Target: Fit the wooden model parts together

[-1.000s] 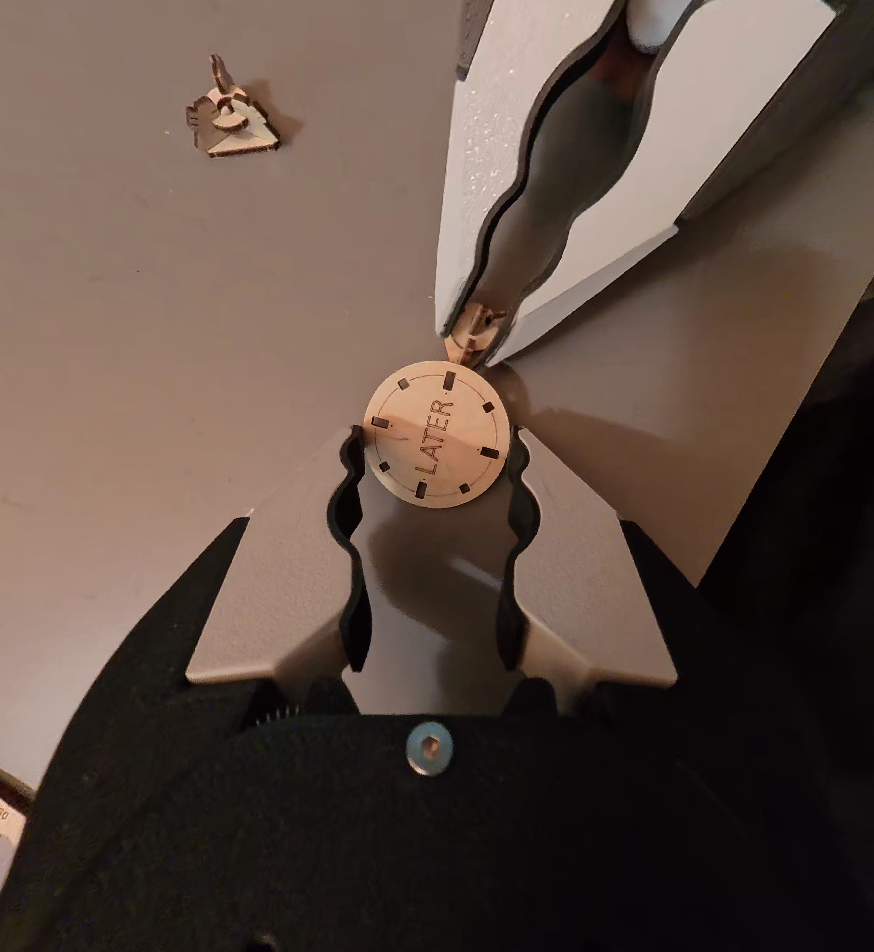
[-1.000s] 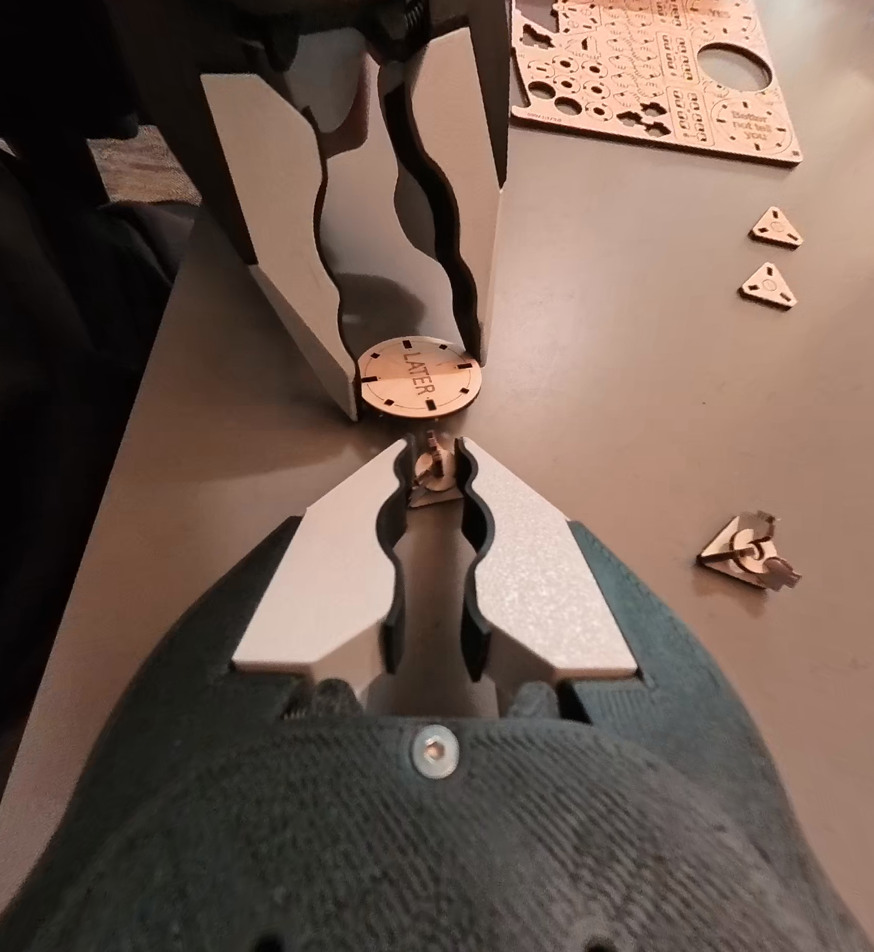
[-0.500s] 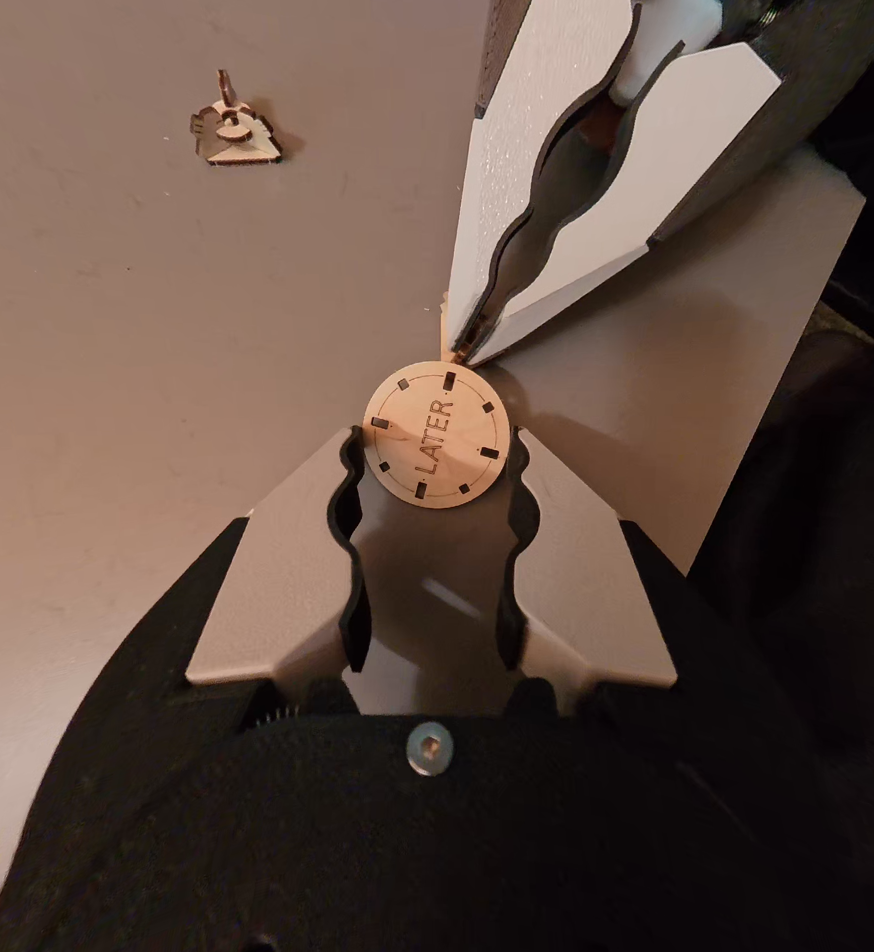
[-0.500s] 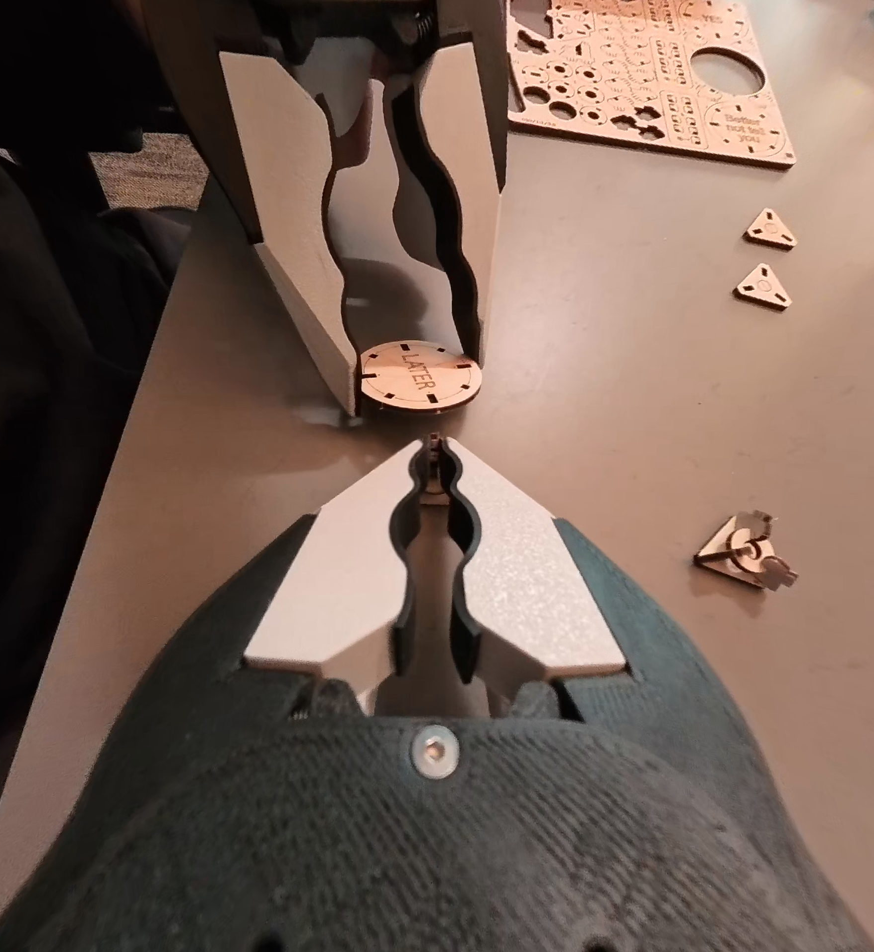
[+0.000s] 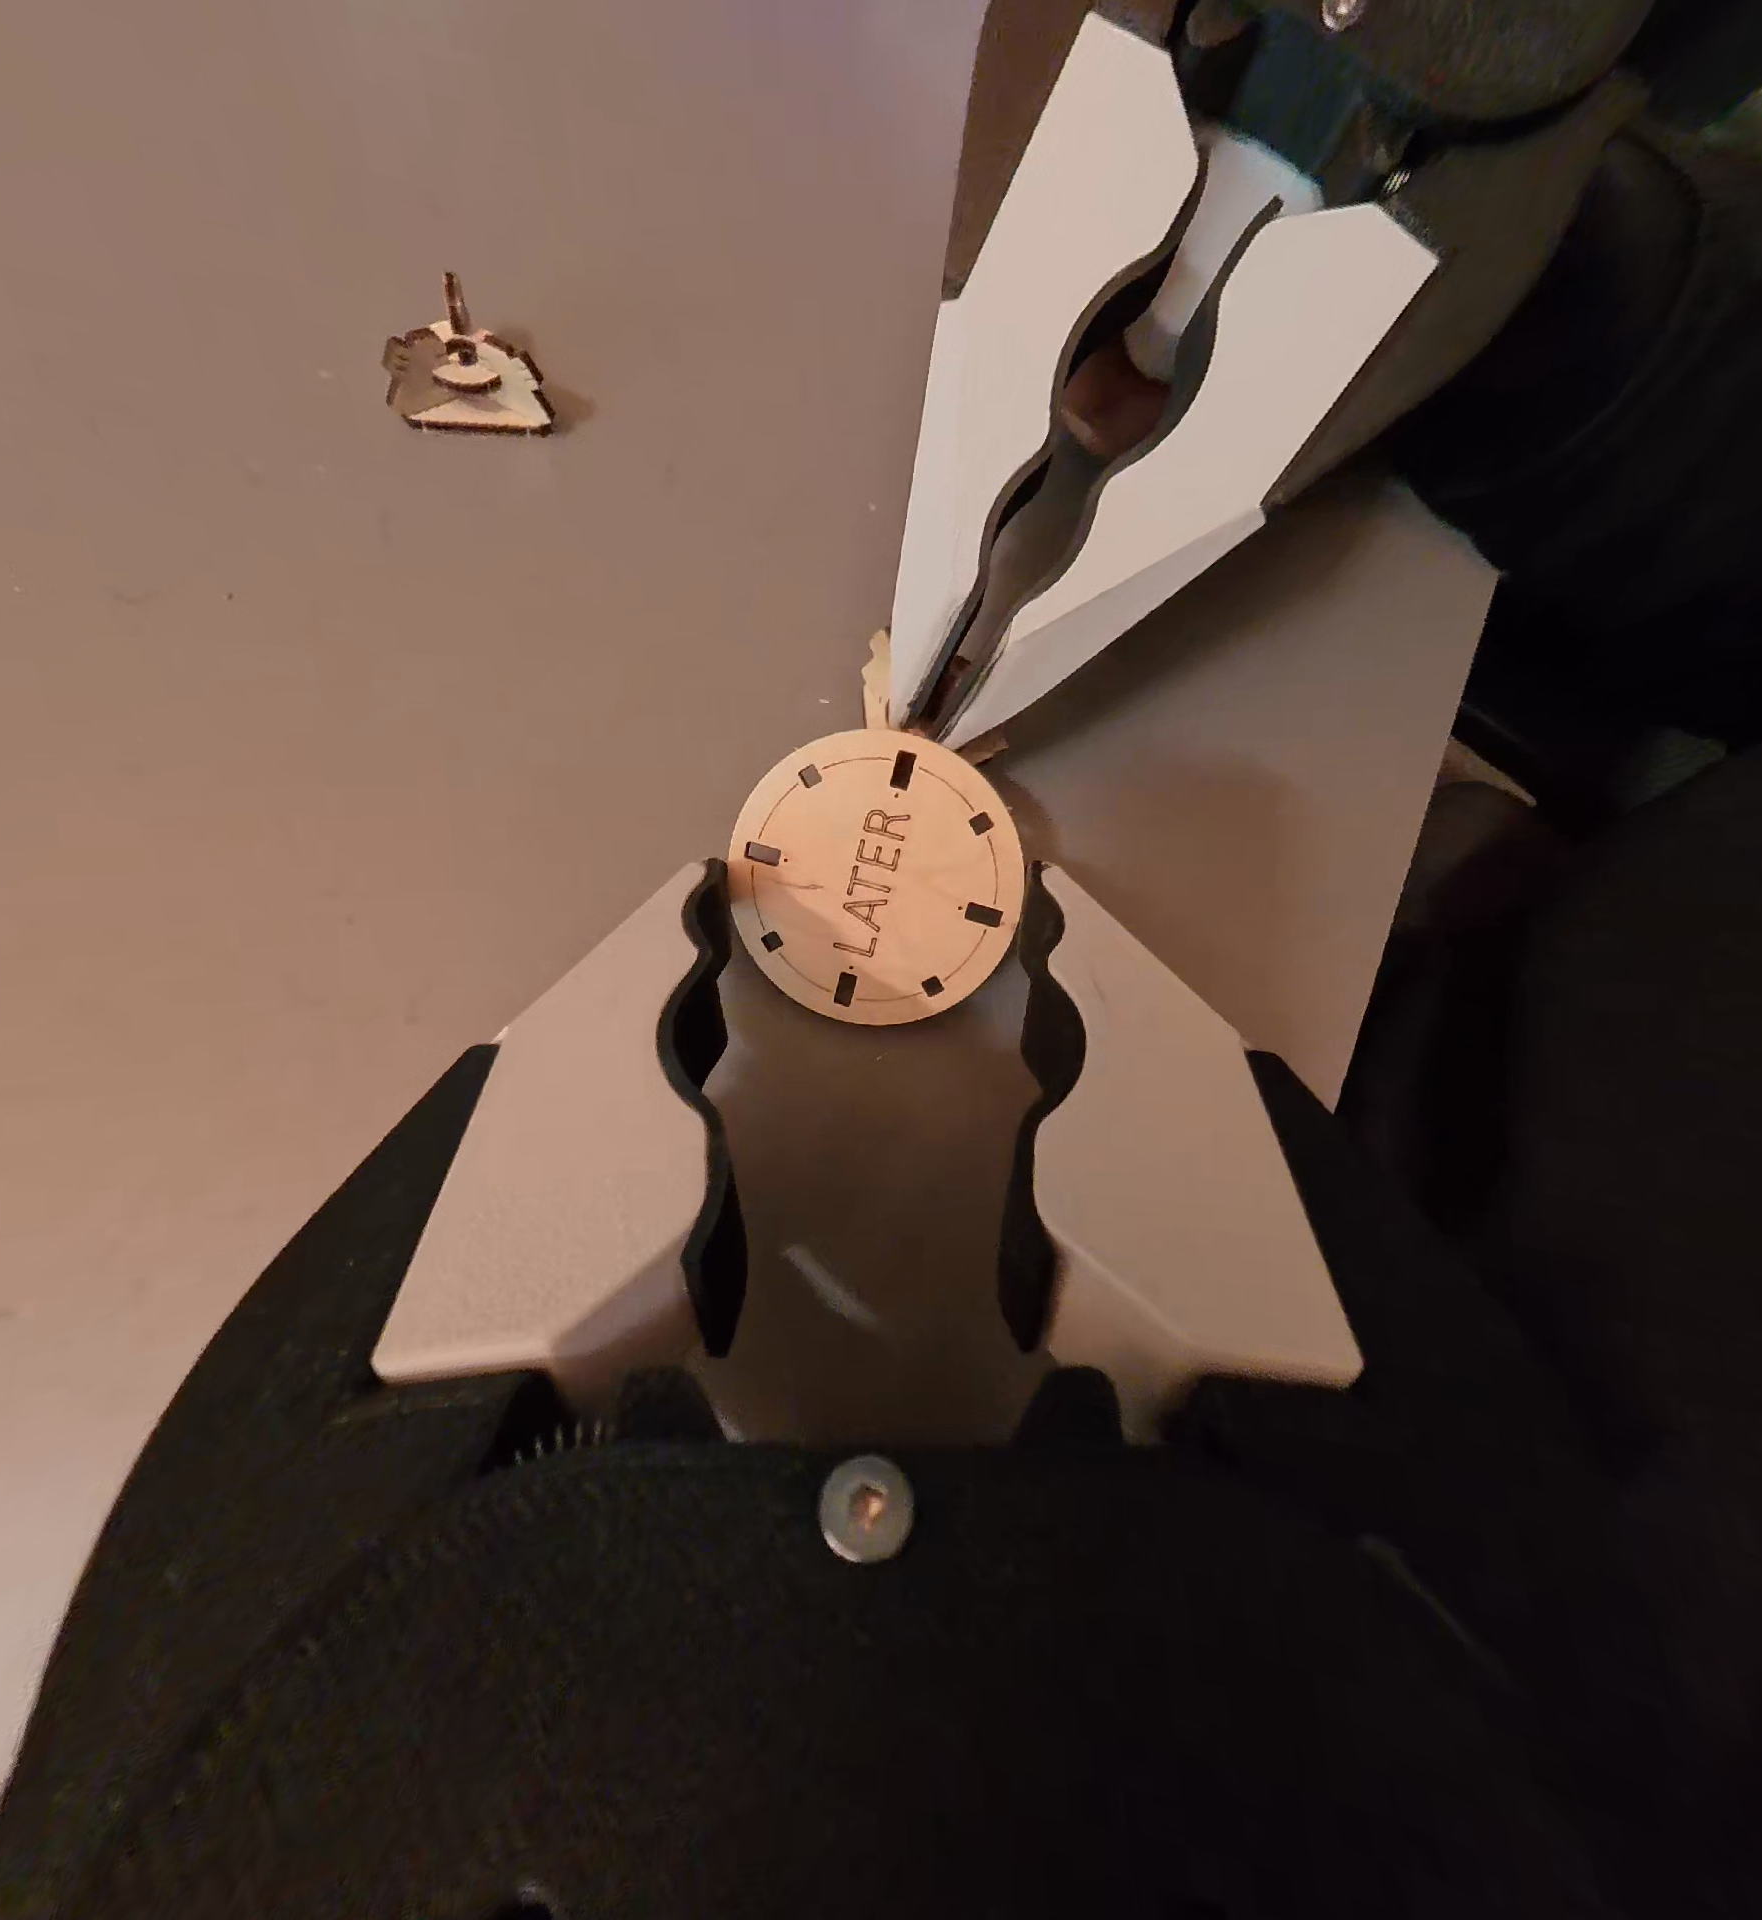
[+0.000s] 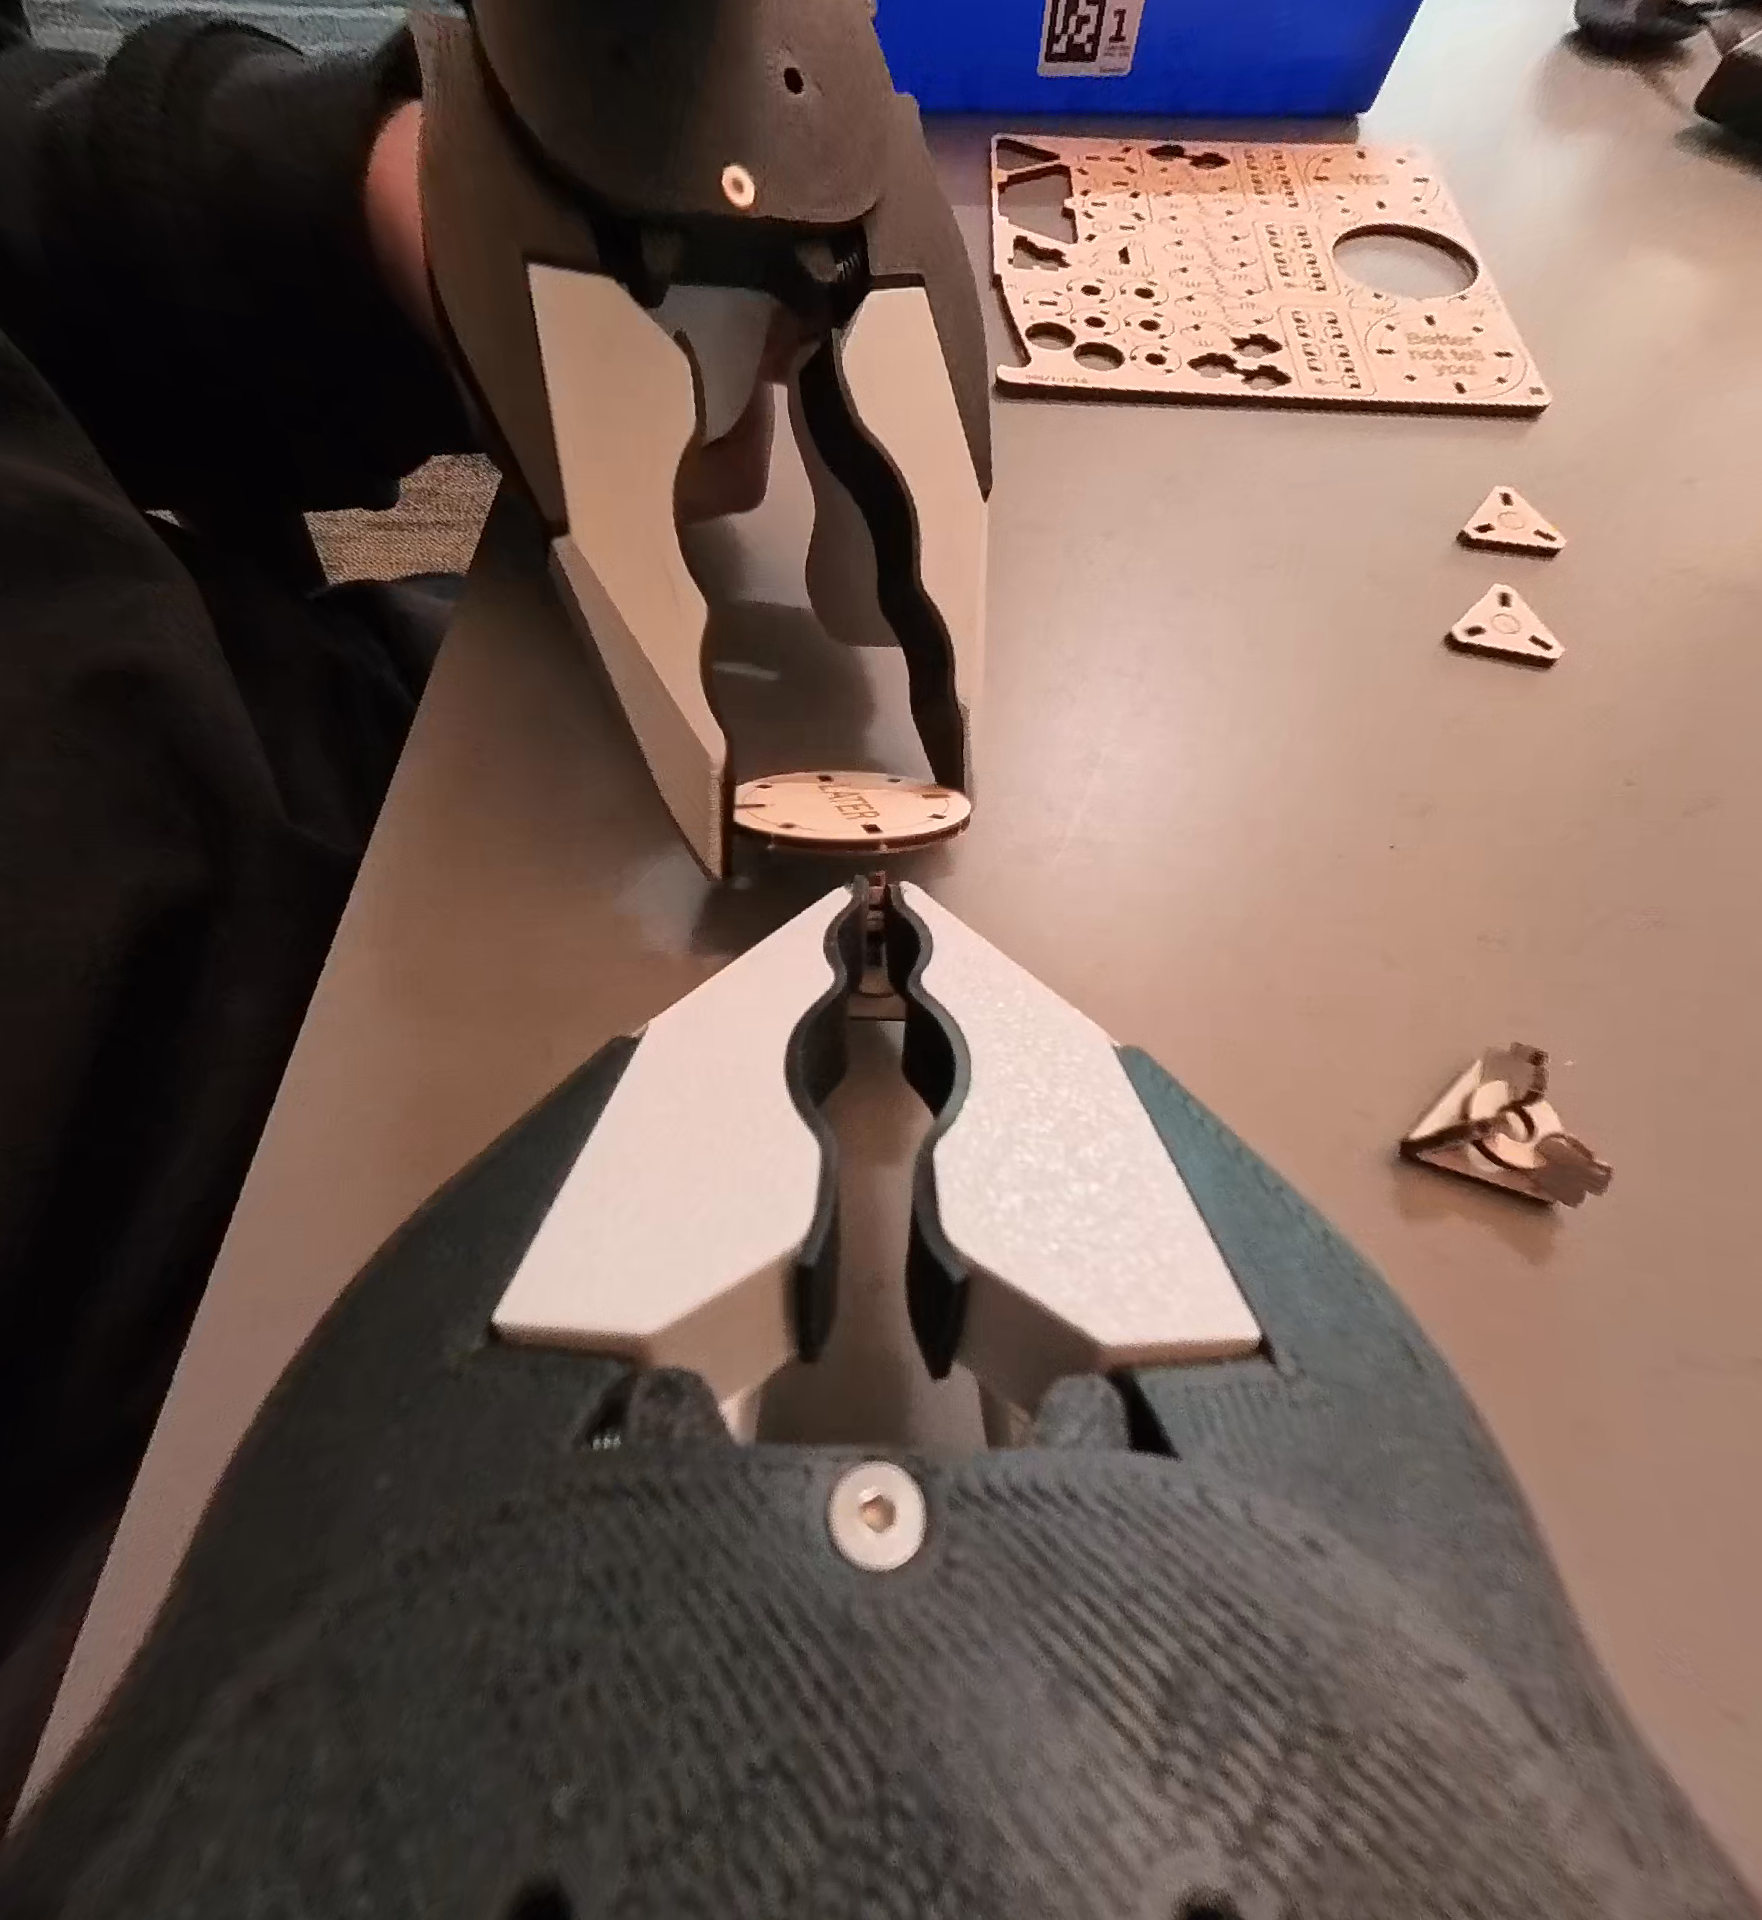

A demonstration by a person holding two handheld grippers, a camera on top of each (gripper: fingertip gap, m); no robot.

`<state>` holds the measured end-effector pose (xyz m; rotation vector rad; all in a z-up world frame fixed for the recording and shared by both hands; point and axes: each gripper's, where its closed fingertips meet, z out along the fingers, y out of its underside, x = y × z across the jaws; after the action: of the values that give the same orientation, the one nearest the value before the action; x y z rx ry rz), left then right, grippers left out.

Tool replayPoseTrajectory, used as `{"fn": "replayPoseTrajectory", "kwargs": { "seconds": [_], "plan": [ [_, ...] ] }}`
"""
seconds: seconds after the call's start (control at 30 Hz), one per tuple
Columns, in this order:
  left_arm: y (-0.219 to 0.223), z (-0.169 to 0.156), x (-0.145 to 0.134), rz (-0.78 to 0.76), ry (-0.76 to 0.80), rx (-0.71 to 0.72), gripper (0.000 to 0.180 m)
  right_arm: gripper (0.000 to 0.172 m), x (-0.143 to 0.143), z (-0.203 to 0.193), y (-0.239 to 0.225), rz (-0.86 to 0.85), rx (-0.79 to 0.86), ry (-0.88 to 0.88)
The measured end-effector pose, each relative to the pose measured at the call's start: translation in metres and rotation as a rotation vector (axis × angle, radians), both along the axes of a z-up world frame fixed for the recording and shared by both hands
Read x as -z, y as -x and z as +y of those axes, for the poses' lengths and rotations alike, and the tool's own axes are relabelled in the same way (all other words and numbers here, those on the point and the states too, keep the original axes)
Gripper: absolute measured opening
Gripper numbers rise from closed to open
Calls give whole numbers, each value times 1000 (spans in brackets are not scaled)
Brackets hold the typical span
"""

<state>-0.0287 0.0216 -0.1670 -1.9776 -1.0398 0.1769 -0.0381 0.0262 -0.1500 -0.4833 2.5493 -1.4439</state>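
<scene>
Disc (image 5: 877, 878) of pale wood is lying flat, face up — left claw (image 5: 877, 883) gripping its rim; right claw (image 6: 875, 904) pinching a small wooden piece (image 6: 872, 940) above the tabletop (image 6: 1220, 831).

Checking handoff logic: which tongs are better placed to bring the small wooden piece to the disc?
Right. The right tongs are shut on the small wooden piece, beside the wooden disc. The left tongs hold that disc, lifted off the table.
</scene>
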Motion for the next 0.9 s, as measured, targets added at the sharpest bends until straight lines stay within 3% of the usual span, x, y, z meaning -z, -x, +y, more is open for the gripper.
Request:
{"fn": "replayPoseTrajectory", "kwargs": {
  "seconds": [0.43,0.9],
  "plan": [
    [-5,7,4,14,46,57,57,1,1,1,-7,-37,-28,-22],
    [-3,2,-16,139,23,-44,57,1,-1,-1,-8,-61,-16,-13]
  ]
}}
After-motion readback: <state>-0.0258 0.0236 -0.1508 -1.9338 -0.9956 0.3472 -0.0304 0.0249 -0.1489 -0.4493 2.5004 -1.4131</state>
